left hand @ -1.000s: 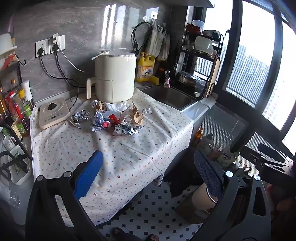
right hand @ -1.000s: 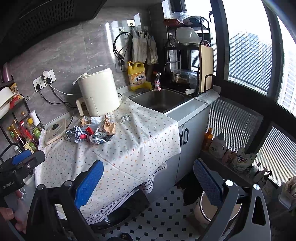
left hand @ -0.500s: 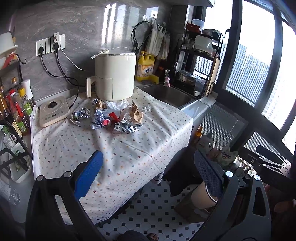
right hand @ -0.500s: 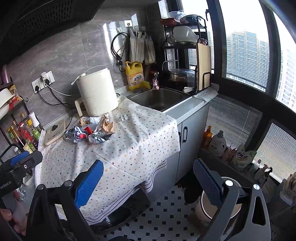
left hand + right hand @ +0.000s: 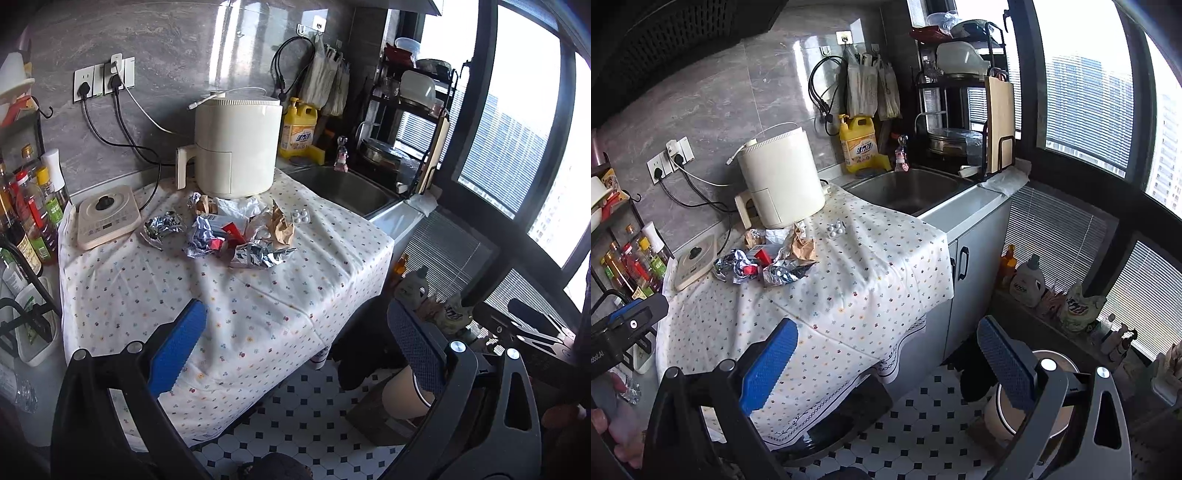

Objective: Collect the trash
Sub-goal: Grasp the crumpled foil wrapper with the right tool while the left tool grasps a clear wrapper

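On the far left of the counter stand tall sauce bottles with red and green labels (image 5: 31, 221), and beside them lies a flat cream square cooker with a black knob (image 5: 107, 221). It sits on a white cloth with tiny coloured dots (image 5: 184, 280). Next comes the trash: a crumpled pile of shiny silver foil, red wrappers, white paper and a torn brown paper bag (image 5: 236, 232), lying in the middle of the cloth just in front of a tall cream round pot with a handle (image 5: 234, 147). A small silver pill pack (image 5: 301, 216) lies just right of the pile. Further right is a steel sink (image 5: 343, 188). Down low, the left gripper (image 5: 295, 347) is wide open, holding nothing. The right gripper (image 5: 886, 350) is wide open too, and empty. Both are well apart from the pile.
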The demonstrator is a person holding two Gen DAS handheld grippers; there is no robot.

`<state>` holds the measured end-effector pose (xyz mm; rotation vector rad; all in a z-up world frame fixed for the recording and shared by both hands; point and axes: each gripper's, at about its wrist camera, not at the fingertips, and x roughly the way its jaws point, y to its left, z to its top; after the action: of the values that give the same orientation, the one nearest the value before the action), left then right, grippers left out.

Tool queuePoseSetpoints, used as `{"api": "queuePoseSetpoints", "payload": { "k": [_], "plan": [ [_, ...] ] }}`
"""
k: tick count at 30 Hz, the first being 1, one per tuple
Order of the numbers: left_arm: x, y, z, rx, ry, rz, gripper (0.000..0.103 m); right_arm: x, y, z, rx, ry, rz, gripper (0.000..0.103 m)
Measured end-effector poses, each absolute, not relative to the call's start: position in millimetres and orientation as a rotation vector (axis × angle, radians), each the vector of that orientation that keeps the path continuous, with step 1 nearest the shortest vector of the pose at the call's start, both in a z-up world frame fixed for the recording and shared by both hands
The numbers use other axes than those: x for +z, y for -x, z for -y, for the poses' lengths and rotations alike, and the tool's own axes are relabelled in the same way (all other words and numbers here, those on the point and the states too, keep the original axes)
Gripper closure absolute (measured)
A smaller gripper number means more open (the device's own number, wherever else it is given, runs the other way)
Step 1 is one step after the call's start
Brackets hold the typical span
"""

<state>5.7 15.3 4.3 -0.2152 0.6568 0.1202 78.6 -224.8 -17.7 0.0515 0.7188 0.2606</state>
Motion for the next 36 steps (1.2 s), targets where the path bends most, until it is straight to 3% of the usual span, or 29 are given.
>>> {"api": "queuePoseSetpoints", "payload": {
  "k": [11, 18, 23, 32, 36],
  "plan": [
    [-19, -35, -86, 0.163, 0.313, -0.649, 0.006, -36, -128, 161, 0.328, -0.023, -0.758, 0.007],
    [-42, -76, -138, 0.167, 0.366, -0.677, 0.023, -51, -170, 103, 0.413, 0.010, -0.816, 0.008],
    [-60, -107, -168, 0.138, 0.381, -0.698, 0.027, -66, -194, 68, 0.458, -0.009, -0.846, 0.008],
    [-100, -165, -205, 0.100, 0.386, -0.750, 0.043, -105, -234, 18, 0.543, -0.009, -0.948, 0.030],
    [-116, -191, -213, 0.074, 0.387, -0.787, 0.044, -121, -249, 1, 0.571, -0.018, -0.993, 0.038]
  ]
}}
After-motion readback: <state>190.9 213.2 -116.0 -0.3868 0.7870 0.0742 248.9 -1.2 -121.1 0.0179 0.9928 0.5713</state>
